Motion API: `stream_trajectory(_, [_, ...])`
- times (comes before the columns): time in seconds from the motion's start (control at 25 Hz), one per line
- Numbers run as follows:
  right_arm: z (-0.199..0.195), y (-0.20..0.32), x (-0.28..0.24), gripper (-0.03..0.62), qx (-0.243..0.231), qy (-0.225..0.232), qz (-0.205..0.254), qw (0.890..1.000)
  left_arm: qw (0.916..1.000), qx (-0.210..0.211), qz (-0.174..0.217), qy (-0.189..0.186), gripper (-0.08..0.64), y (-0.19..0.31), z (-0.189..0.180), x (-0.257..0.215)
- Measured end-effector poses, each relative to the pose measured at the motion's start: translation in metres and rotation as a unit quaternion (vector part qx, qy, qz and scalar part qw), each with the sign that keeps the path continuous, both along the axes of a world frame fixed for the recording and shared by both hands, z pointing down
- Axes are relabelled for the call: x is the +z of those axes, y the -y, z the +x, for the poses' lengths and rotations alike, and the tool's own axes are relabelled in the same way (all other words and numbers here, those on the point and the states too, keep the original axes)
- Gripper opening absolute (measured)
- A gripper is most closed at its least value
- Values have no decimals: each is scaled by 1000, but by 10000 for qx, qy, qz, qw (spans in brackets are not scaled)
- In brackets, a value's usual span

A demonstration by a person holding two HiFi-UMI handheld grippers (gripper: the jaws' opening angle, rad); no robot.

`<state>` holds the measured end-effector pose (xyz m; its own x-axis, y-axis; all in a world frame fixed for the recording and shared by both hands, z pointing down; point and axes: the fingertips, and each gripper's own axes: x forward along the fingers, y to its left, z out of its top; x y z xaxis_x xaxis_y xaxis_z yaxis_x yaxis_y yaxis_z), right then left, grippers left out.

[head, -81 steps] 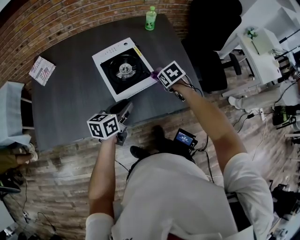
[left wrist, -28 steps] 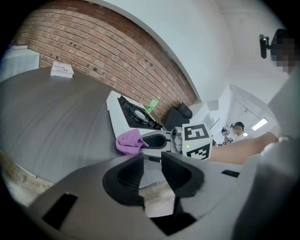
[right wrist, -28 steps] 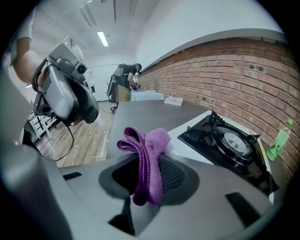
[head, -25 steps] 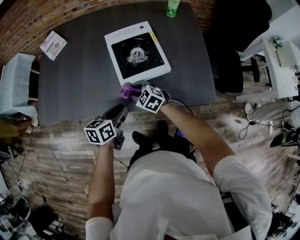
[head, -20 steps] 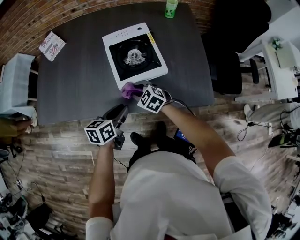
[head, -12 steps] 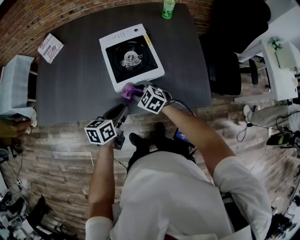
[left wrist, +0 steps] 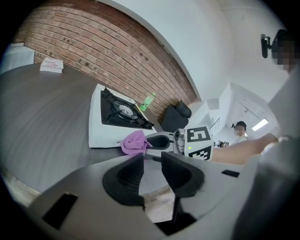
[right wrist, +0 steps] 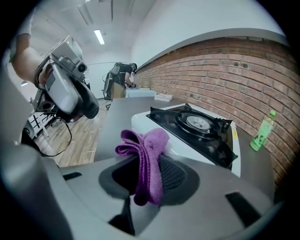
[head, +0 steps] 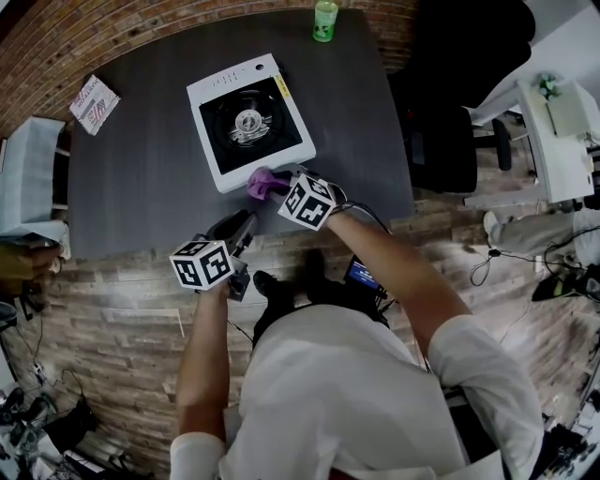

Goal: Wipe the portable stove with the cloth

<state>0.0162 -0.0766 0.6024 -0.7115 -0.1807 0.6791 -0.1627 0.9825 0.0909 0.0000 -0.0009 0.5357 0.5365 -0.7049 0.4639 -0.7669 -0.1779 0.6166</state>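
Note:
A white portable stove (head: 248,120) with a black burner top sits on the dark table (head: 141,187); it also shows in the left gripper view (left wrist: 117,119) and the right gripper view (right wrist: 197,129). My right gripper (head: 277,183) is shut on a purple cloth (head: 261,180), which bunches up between its jaws (right wrist: 147,161) just off the stove's near edge. My left gripper (head: 242,228) hangs at the table's near edge, open with nothing between its jaws (left wrist: 152,171), and the purple cloth (left wrist: 135,141) lies ahead of it.
A green bottle (head: 324,21) stands at the table's far edge, right of the stove. A small printed packet (head: 94,103) lies at the far left corner. A black office chair (head: 450,131) stands right of the table. A brick-patterned floor runs along the near side.
My right gripper carried the purple cloth from the stove's right side to the table's near side, then closer to the stove's near edge. The left gripper stayed open near the table edge.

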Motion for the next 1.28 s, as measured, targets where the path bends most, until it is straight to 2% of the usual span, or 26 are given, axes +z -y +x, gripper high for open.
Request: stream_trajectory(1.28, [124,60,7,120,534,-439,289,9972,9994,307,135,32,124,50,90,-3])
